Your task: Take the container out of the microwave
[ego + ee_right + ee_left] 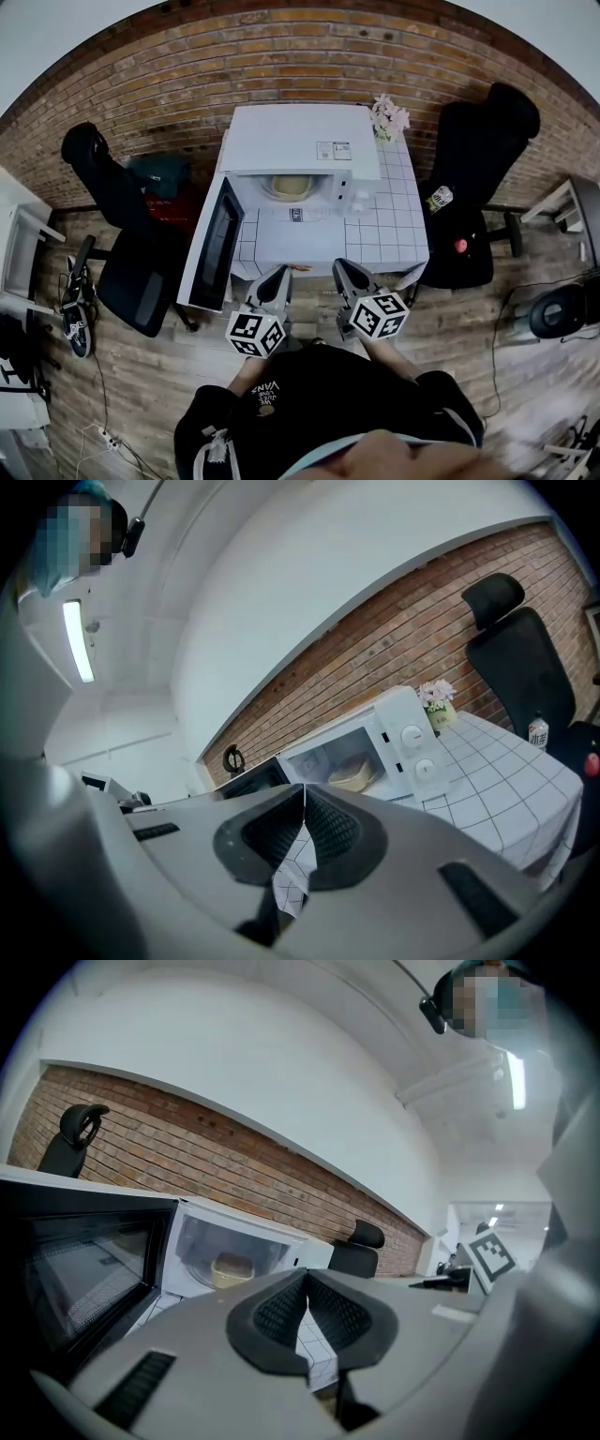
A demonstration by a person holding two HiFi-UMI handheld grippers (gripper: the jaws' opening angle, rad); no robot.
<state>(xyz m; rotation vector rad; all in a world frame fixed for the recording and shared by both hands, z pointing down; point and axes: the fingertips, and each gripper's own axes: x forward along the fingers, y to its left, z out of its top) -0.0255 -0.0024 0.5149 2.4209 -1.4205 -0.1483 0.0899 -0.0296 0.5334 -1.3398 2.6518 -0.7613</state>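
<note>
A white microwave (302, 145) stands on the checked table with its dark door (216, 246) swung open to the left. Inside sits a pale yellow container (289, 187), also visible in the left gripper view (233, 1267) and the right gripper view (355, 774). My left gripper (277, 275) and right gripper (345, 269) hover side by side at the table's near edge, short of the microwave. Both are shut with nothing between their pads (281, 1312) (330, 829).
A small pot of flowers (388, 116) stands at the table's back right corner. Black office chairs sit left (122, 216) and right (478, 159) of the table; a bottle (438, 199) rests on the right one. A brick wall runs behind.
</note>
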